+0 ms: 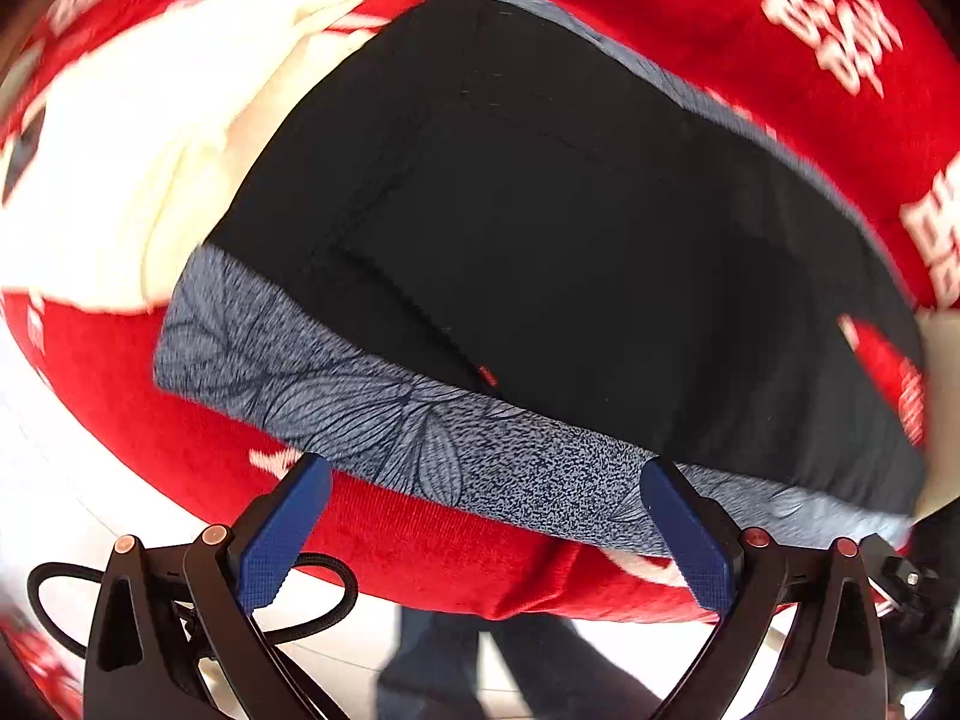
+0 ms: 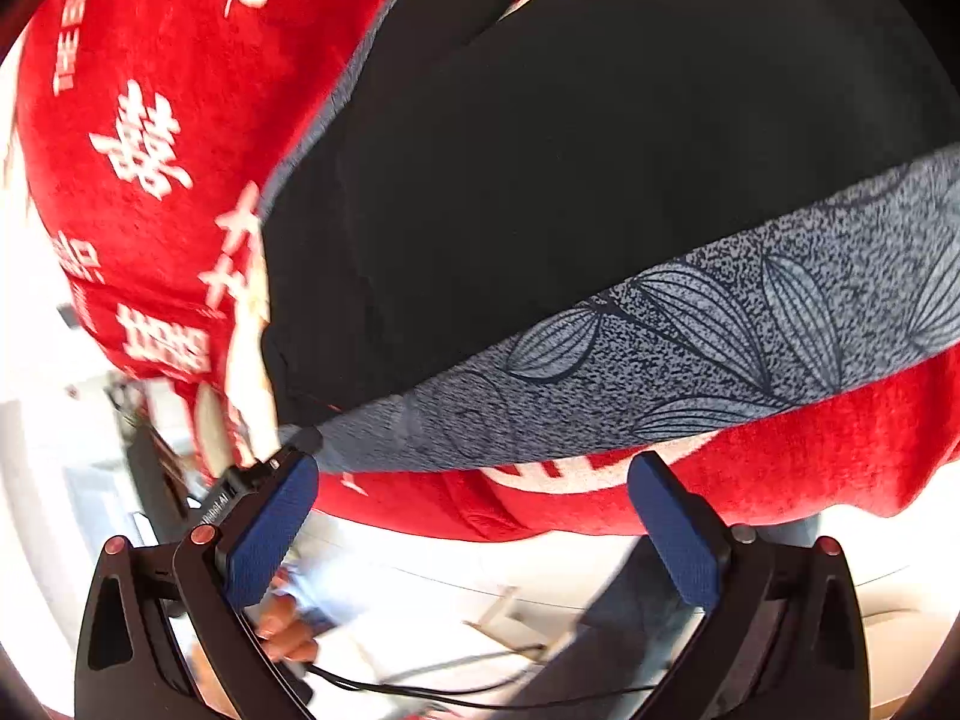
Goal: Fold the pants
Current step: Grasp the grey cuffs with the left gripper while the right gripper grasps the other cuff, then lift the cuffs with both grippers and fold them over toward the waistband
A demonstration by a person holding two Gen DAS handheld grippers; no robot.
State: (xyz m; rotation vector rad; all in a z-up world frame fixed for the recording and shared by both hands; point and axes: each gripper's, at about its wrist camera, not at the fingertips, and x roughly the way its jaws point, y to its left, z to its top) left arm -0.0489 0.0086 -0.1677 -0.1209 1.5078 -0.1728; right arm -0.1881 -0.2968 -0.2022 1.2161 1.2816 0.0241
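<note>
Black pants [image 1: 540, 228] with a grey-blue leaf-print waistband [image 1: 336, 384] lie flat on a red cloth with white characters [image 1: 180, 432]. My left gripper [image 1: 486, 474] is open and empty, its blue pads just short of the waistband's near edge. In the right wrist view the same pants [image 2: 570, 150] and waistband [image 2: 690, 348] lie ahead. My right gripper [image 2: 474, 468] is open and empty, just in front of the waistband, over the cloth's near edge [image 2: 780, 480].
A white garment [image 1: 120, 168] lies on the red cloth left of the pants. The table's near edge drops to a pale floor [image 1: 336, 648]. The person's legs in jeans [image 1: 528, 672] stand below. A cable [image 2: 480, 690] hangs under the right gripper.
</note>
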